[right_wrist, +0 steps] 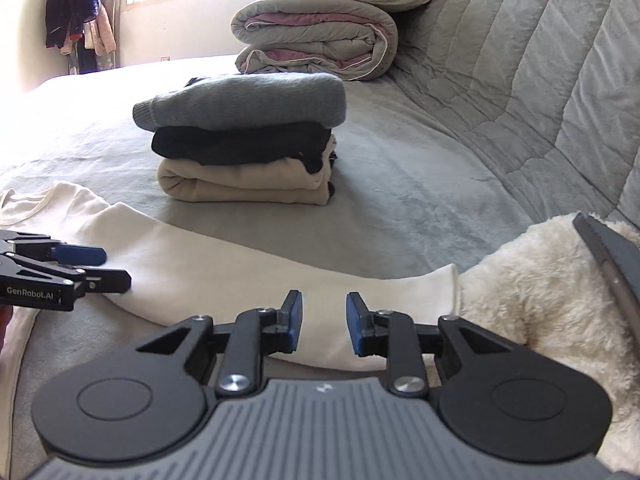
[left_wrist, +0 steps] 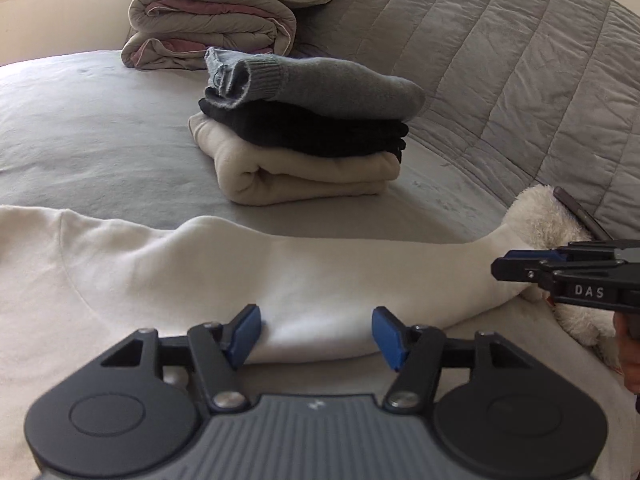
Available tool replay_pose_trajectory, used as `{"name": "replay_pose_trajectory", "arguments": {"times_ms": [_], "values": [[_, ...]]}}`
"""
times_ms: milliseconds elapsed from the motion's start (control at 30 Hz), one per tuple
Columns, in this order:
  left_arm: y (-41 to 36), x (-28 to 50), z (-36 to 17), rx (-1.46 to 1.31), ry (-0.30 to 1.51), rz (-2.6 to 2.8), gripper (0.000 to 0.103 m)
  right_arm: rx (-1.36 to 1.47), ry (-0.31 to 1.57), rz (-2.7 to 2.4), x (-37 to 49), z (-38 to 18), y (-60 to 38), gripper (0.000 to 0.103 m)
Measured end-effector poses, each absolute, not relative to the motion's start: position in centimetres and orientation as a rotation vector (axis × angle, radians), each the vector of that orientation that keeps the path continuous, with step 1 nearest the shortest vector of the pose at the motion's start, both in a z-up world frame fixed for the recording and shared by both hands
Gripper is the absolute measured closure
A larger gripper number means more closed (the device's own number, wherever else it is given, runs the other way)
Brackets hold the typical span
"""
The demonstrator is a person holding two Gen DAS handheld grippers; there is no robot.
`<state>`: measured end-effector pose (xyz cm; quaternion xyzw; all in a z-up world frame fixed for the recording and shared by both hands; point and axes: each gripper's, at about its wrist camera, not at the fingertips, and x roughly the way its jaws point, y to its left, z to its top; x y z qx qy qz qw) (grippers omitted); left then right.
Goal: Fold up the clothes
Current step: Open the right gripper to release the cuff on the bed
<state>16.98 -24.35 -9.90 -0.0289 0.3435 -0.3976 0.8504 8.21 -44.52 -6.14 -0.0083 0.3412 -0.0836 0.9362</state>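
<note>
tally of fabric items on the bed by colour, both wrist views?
White: 2, the white sweatshirt lying flat and the fluffy white item.
Cream: 1, the folded cream garment at the bottom of the stack.
Black: 1, the folded black garment.
Grey: 1, the folded grey sweater on top.
Grey-and-pink: 1, the rolled comforter.
Total: 6

Open bed (right_wrist: 420,200) fills mid-frame; the folded stack (right_wrist: 248,140) blocks centre, a fluffy heap (right_wrist: 520,280) crowds lower right, seemingly touching the sleeve (right_wrist: 280,280).
</note>
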Motion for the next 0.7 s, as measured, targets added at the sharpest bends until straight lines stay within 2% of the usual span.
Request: {"name": "replay_pose_trajectory", "arguments": {"times_ms": [233,500,600,700], "values": [[-20.1,14.9,-8.4,-0.179,0.719,-0.797,0.038,-0.001,0.698,-0.102,8.8,-6.4,-41.3,0.074],[-13.0,12.5,-5.9,-0.155,0.674,-0.591,0.026,0.017,0.681,-0.053,8.2,-4.5,-37.2,0.074],[-9.8,11.7,-4.9,-0.151,0.655,-0.513,0.024,0.011,0.667,-0.033,8.0,-3.6,-35.2,0.066],[-6.6,11.0,-4.0,-0.165,0.64,-0.453,0.022,0.004,0.659,-0.01,7.9,-2.9,-33.0,0.065]]}}
